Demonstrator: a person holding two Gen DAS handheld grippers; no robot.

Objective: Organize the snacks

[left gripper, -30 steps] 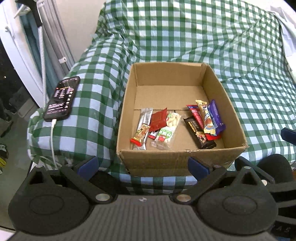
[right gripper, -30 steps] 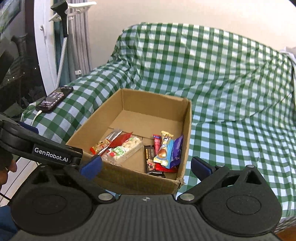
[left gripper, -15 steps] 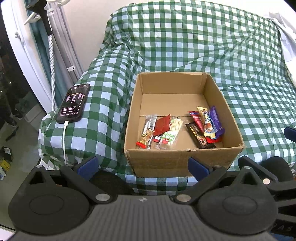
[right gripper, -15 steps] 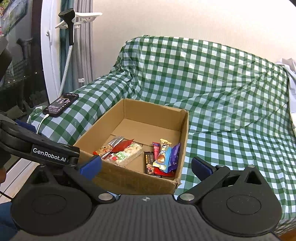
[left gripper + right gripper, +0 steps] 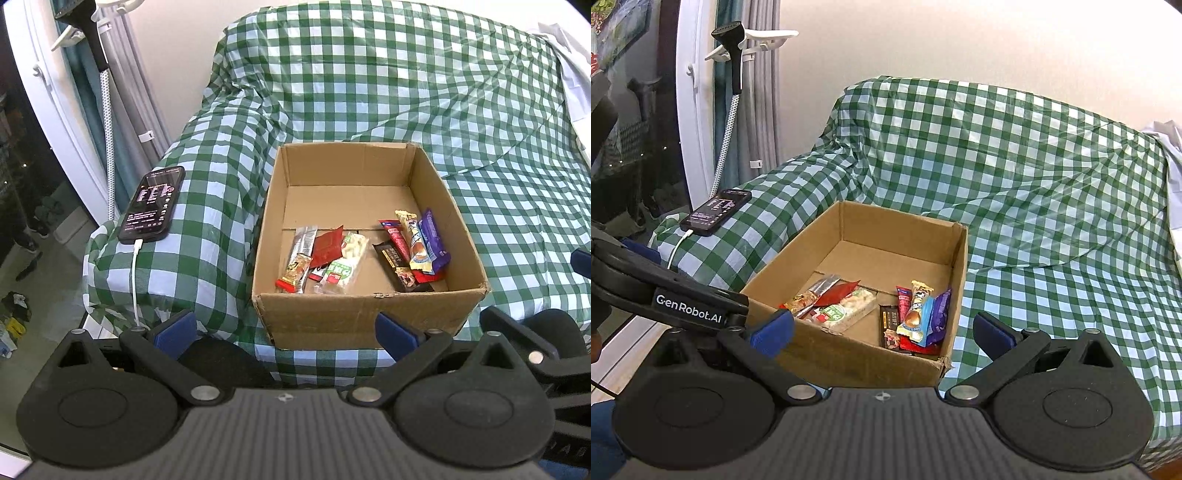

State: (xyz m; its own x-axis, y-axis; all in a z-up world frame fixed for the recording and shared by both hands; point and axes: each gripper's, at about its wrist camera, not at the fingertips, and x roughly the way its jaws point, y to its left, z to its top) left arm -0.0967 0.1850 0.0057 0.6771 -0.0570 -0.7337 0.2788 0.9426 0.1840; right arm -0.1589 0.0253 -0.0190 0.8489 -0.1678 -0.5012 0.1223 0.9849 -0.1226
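Note:
An open cardboard box (image 5: 365, 314) stands on a green checked sofa cover; it also shows in the right wrist view (image 5: 857, 354). Inside lie two groups of snack packs. The left group (image 5: 325, 258) has a silver bar, a red pouch and a white-green pack. The right group (image 5: 413, 247) has a dark bar, a red bar, a yellow-blue pack and a purple pack (image 5: 936, 317). My left gripper (image 5: 284, 330) is open and empty, in front of the box. My right gripper (image 5: 882, 328) is open and empty, at the box's near right corner.
A black phone (image 5: 153, 205) on a white charging cable lies on the sofa arm left of the box. A garment steamer with a hose (image 5: 729, 59) and curtains stand at far left. The left gripper's body (image 5: 665, 291) shows at the right view's left edge.
Both grippers have pulled back and risen from the box, so it looks smaller and more of the sofa shows. Jaws stay open. The snacks have not moved.

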